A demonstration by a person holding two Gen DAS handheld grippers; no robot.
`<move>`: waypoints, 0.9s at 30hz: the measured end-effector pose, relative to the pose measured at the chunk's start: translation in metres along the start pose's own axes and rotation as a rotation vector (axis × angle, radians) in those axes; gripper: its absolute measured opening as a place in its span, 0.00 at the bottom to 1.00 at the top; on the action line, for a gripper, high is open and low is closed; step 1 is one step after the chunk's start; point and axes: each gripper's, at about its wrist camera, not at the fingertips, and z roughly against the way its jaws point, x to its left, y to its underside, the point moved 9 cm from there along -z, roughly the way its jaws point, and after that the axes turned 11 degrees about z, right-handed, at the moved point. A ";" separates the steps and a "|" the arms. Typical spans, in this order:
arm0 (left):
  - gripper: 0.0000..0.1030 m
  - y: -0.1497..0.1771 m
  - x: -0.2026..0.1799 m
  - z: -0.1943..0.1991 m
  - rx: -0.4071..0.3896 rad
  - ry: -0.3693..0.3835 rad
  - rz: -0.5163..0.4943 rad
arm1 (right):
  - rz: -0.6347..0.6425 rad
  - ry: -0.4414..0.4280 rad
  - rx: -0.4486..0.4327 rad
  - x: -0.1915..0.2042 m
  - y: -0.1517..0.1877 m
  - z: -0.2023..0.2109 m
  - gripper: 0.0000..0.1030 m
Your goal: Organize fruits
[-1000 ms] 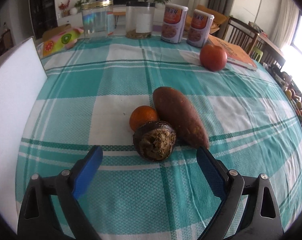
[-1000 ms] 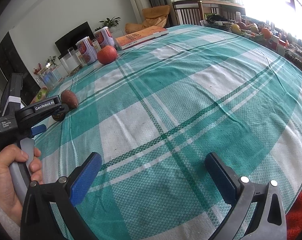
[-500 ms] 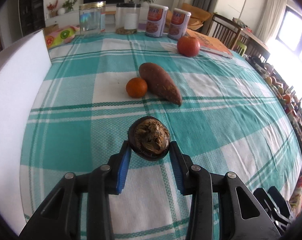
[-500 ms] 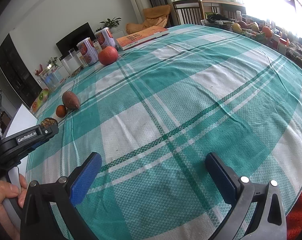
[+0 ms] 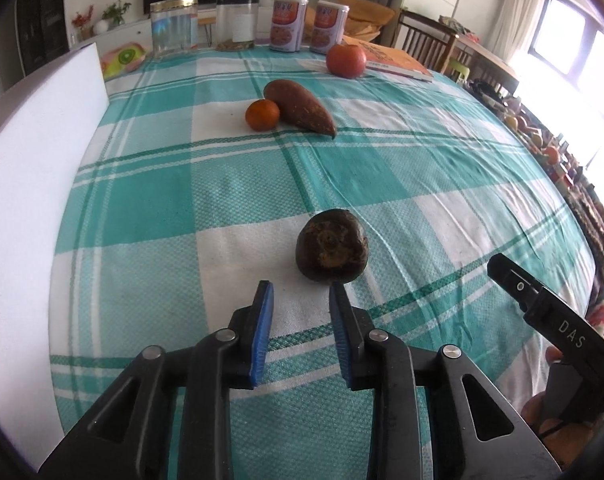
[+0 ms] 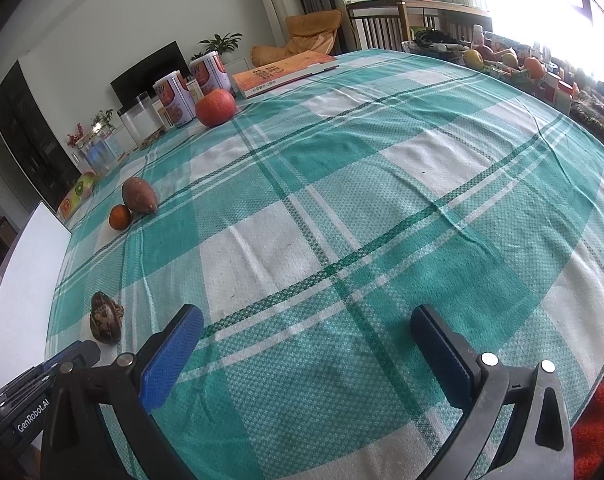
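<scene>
Our left gripper [image 5: 301, 300] holds its blue pads a narrow gap apart, gripping nothing; the dark round fruit [image 5: 331, 245] rests on the checked tablecloth [image 5: 421, 184] just beyond its tips. Only our right-wrist view shows the right gripper [image 6: 305, 328] spread wide over bare cloth, that fruit [image 6: 106, 317] lying off to its left.

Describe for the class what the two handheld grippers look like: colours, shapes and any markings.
Both are black plastic tools with angular arms, triangular cut-outs and silver rivets. The left gripper and the right gripper each carry flat blue pads on their fingers. White lettering shows: "GenRobot.AI" on the left one's body in the right view, "DAS" on the right one's body in the left view. No cables or sleeves show.
</scene>
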 end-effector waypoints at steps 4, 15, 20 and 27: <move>0.76 -0.001 0.011 0.007 -0.050 0.006 0.031 | -0.008 -0.003 -0.001 -0.001 0.000 0.000 1.00; 0.83 0.011 0.017 -0.006 -0.064 -0.064 -0.076 | -0.010 -0.003 0.003 -0.001 0.001 0.000 1.00; 0.87 0.012 0.015 -0.008 -0.057 -0.081 -0.097 | -0.009 -0.002 0.004 0.000 0.001 0.000 1.00; 0.89 0.013 0.014 -0.009 -0.054 -0.088 -0.104 | -0.008 -0.001 0.004 0.000 0.001 0.000 1.00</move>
